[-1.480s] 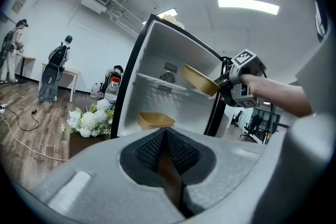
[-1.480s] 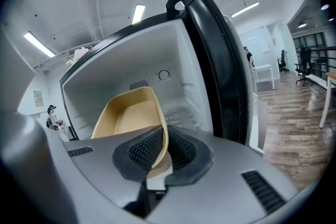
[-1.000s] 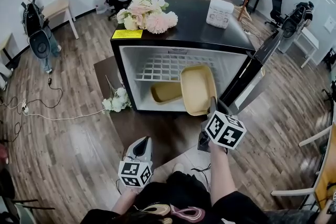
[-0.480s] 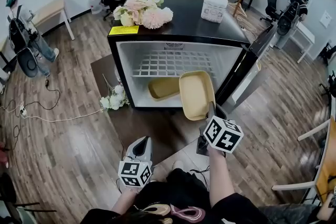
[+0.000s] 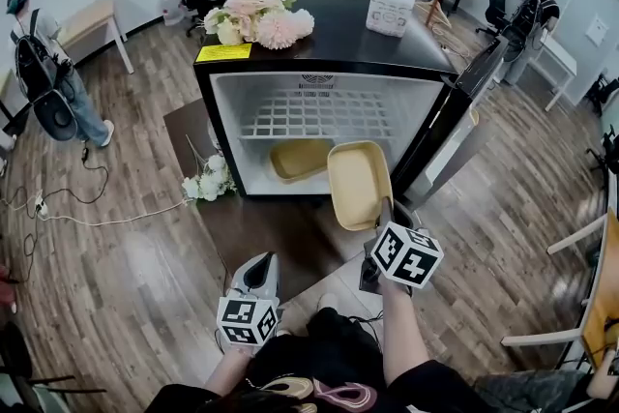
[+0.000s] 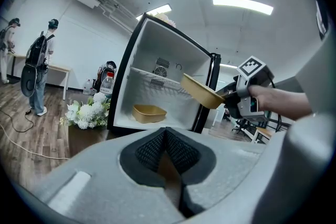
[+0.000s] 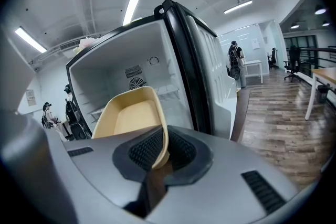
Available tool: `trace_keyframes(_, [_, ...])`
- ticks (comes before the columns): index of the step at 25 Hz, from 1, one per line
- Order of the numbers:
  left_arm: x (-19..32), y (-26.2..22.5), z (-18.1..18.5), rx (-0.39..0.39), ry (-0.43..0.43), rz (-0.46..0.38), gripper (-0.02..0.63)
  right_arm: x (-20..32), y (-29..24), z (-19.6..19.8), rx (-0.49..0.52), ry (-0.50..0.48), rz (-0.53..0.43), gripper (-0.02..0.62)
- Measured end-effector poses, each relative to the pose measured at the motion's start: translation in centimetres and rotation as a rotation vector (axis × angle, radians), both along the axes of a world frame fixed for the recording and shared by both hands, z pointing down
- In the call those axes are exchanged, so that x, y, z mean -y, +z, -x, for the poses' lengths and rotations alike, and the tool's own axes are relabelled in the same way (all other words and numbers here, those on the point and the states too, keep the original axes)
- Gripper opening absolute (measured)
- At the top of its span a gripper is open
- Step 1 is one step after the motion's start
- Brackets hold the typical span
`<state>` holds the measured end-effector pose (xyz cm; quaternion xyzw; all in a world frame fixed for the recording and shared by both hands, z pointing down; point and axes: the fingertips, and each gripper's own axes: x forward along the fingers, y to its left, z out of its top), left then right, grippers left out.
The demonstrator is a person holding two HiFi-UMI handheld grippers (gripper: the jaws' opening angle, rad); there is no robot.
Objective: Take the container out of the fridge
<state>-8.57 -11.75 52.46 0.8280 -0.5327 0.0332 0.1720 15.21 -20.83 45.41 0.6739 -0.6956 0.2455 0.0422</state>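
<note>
- Fridge (image 5: 338, 39): low black cabinet on the floor, white inside, with flowers and a white box on top.
- Door (image 5: 467, 116): stood swung wide to the right, so the opening step was done.
- Held container (image 5: 359, 184): tan and apparently empty. It hung tilted at the mouth of the fridge, in front of the lower compartment and just beside the door. It looked all but clear of the cabinet and had not been set down anywhere.
- Second container (image 5: 300, 160): same tan kind, lay untouched on the fridge floor under the wire shelf.
- Right gripper (image 5: 383, 216): jaws pinched narrow on the near rim of the held container and carried it.
- Left gripper (image 5: 260, 268): jaws closed together on nothing, held low and well apart from the fridge.
- Left to do, by judgement: draw the held container fully clear.
</note>
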Motion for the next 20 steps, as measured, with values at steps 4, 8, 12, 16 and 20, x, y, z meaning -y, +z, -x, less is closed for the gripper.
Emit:
trace_keyframes(4, [-0.1, 0.2, -0.2, 0.003, 0.007, 0.007, 0.008, -0.7, 1.2, -0.2, 0.000, 0.005, 0.026, 0.032])
trace_keyframes(8, [0.0, 0.4, -0.6, 0.006, 0.017, 0.010, 0.009, -1.1, 2.3, -0.6, -0.001, 0.012, 0.045, 0.032])
trace_keyframes(12, [-0.1, 0.6, -1.0, 0.009, 0.022, 0.016, 0.008, -1.6, 3.2, -0.8, 0.000, 0.015, 0.065, 0.032])
trace_keyframes(16, [-0.3, 0.8, -1.1, 0.008, 0.021, 0.022, 0.008, -2.2, 4.4, -0.9, -0.004, 0.016, 0.088, 0.032])
trace_keyframes(20, [-0.2, 1.1, -1.1, 0.010, 0.017, 0.027, 0.009, -2.3, 5.5, -0.8, -0.006, 0.012, 0.108, 0.032])
